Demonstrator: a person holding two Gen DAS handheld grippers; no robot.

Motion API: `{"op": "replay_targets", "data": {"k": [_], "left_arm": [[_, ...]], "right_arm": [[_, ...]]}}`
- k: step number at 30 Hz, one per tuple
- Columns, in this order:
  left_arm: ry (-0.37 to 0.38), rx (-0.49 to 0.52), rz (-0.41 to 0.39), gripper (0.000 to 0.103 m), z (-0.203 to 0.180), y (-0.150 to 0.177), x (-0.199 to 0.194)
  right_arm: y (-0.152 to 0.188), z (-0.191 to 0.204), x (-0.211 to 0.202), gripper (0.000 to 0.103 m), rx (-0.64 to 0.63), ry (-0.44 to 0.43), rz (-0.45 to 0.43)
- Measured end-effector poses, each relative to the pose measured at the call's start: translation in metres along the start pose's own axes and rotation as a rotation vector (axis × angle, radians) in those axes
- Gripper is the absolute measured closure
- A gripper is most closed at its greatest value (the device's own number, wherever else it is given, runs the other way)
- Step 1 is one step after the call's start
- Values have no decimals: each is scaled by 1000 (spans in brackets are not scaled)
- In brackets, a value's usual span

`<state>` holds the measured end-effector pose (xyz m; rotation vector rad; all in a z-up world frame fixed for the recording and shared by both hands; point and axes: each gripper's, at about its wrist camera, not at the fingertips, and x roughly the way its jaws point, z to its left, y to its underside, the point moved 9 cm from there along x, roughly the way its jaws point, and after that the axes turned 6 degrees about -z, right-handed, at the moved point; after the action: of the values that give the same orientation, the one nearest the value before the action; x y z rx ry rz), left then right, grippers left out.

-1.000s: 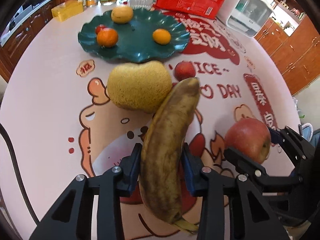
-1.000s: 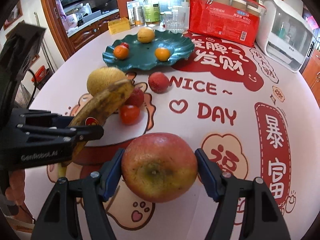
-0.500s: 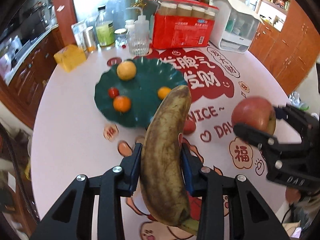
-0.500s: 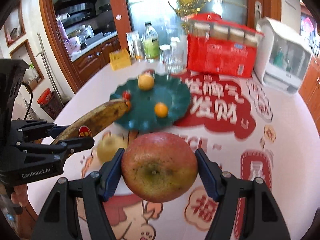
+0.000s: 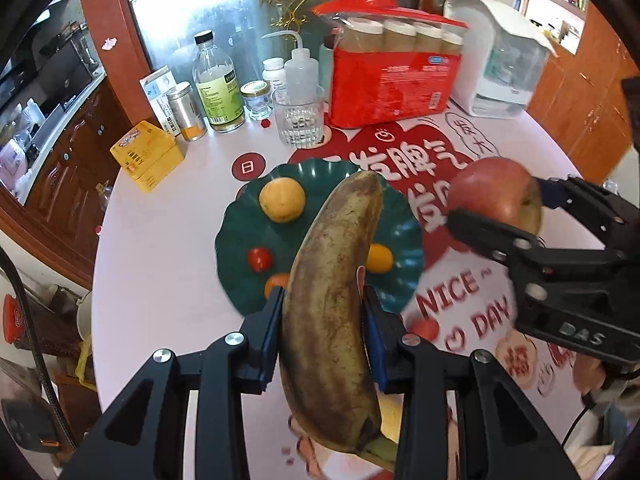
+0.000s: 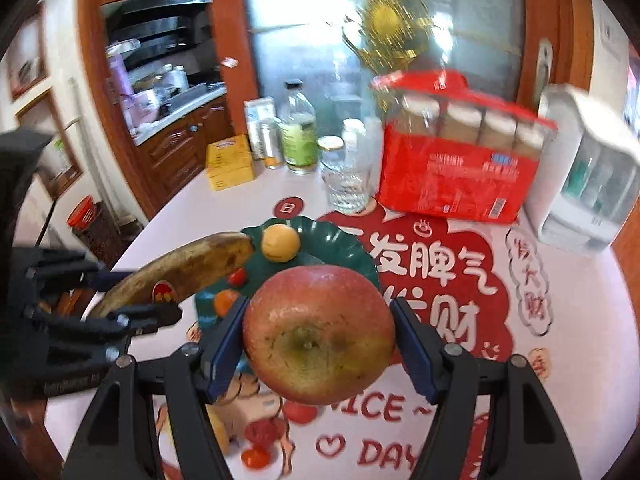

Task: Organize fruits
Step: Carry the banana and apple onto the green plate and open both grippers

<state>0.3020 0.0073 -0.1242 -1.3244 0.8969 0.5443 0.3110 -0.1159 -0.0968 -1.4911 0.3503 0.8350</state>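
Observation:
My left gripper [image 5: 322, 320] is shut on a brown-spotted banana [image 5: 334, 312] and holds it high above the green scalloped plate [image 5: 236, 232]. My right gripper [image 6: 318, 340] is shut on a red apple [image 6: 318, 332], also held in the air near the plate [image 6: 344, 248]. The plate carries a yellow citrus [image 5: 281, 200], a small red tomato [image 5: 259, 259] and two small oranges [image 5: 379, 258]. The apple [image 5: 496, 192] and right gripper show at the right of the left wrist view; the banana [image 6: 180, 272] shows at the left of the right wrist view.
Small red fruits [image 6: 262, 432] and part of a yellow melon [image 6: 220, 432] lie on the printed tablecloth below. At the back stand a glass [image 5: 298, 120], bottles [image 5: 218, 84], a yellow box [image 5: 146, 154], a red cup pack [image 5: 390, 76] and a white appliance [image 5: 500, 60].
Both grippers have risen from the table with the banana and the apple and moved forward toward the plate. The melon has dropped out of the left wrist view.

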Motion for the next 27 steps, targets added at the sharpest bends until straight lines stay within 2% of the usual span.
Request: {"op": "replay_targets", "data": {"k": [5,10,16,20,22,24,26,27], "left_arm": [[10,-56,33,68,1,4,53],[21,-115,59,68,4,14,89],[32,-165,85,67,5,18,112],[39,-180,86,66,4,15,117],[52,-198,80,58,4,10,116],[47,-196,75,33,5,5,113],[46,-188,59,26,6,1,107],[47,-181,58,25,6,-1,104]], "right_arm": [[11,-24,67,33,112,45,67],[30,-38,109,33,198,48,130],[40,-29,129,33,191,17,167],[41,-24,136,31,221,-38,185],[39,-21,135,31,223,-62,176],[34,-19,130,30,227,-84,158],[29,-19,124,30,214,-80,141],[26,-17,121,30,201,-80,132]]}}
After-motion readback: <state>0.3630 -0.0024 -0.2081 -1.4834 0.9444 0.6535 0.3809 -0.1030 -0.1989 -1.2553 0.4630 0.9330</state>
